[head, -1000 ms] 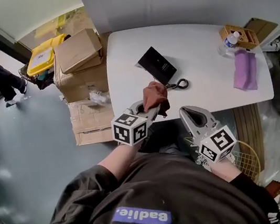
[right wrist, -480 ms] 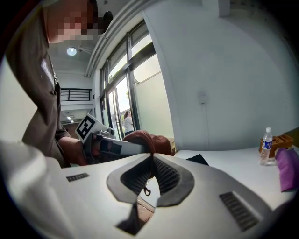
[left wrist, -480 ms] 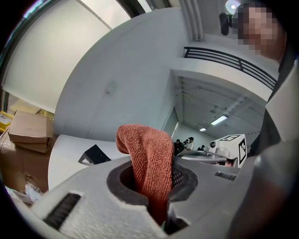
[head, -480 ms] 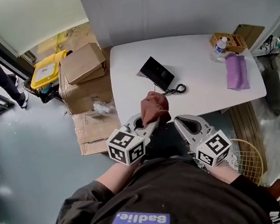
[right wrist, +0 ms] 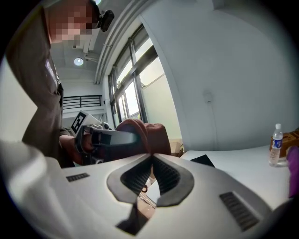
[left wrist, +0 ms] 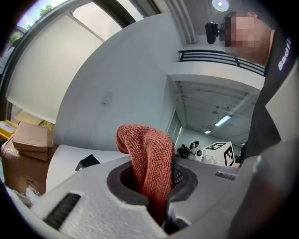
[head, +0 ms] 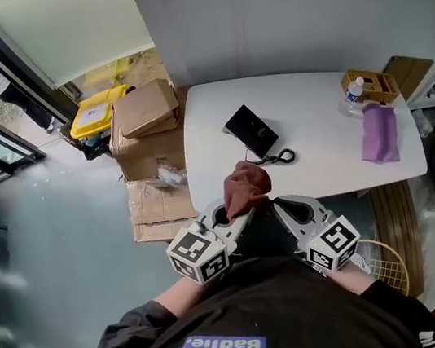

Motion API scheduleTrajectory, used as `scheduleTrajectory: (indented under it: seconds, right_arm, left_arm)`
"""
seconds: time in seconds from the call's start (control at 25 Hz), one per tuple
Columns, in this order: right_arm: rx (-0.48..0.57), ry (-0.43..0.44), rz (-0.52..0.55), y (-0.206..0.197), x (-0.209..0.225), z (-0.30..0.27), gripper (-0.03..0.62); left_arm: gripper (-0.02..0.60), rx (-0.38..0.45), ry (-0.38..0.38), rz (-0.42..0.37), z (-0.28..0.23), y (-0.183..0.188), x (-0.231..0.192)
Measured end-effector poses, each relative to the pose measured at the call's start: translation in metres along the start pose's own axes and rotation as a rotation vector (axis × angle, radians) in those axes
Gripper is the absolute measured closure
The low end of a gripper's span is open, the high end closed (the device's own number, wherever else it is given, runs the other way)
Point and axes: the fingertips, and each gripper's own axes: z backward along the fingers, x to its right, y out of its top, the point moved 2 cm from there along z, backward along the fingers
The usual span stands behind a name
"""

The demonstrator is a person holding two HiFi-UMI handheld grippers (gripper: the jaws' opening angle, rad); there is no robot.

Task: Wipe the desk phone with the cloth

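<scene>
While the person stands at the near edge of the tabletop, both tools are held up close to the chest, on the phone's near side.

Phone: black, lying flat and askew on the white tabletop, left of its middle; it also shows in the left tool view and the right tool view.
Cord: a dark coil lying on the tabletop at the phone's near right corner.
Left tool: clamped on the cloth; its own view shows the jaws pressed on the lower part of the fabric. It sits nearer the person than the phone, apart from it.
Cloth: rust-red terry, bunched and standing up out of the left tool, just on the near side of the cord, not touching the phone.
Right tool: jaws together at the tips with nothing between them; just to the right of the left tool, on the phone's near side.
Bottle: upright, well to the phone's right, beside a tray.
Purple rag: flat on the tabletop, well to the phone's right.
Boxes: cardboard, stacked on the floor to the phone's left.
</scene>
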Motion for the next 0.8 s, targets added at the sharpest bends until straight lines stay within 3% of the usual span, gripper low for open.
scheduleTrajectory:
  seconds: [0.36,0.8]
  right_arm:
    - [-0.006,0.057,-0.011,-0.01,0.007,0.015,0.559]
    - [-0.006,0.051,-0.003,-0.009,0.004,0.028,0.559]
  left_arm:
    - [0.528,0.012,0.017,-0.027,-0.009,-0.011,0.027]
    - [0.528,0.024,0.021,-0.048,-0.007,-0.011,0.038]
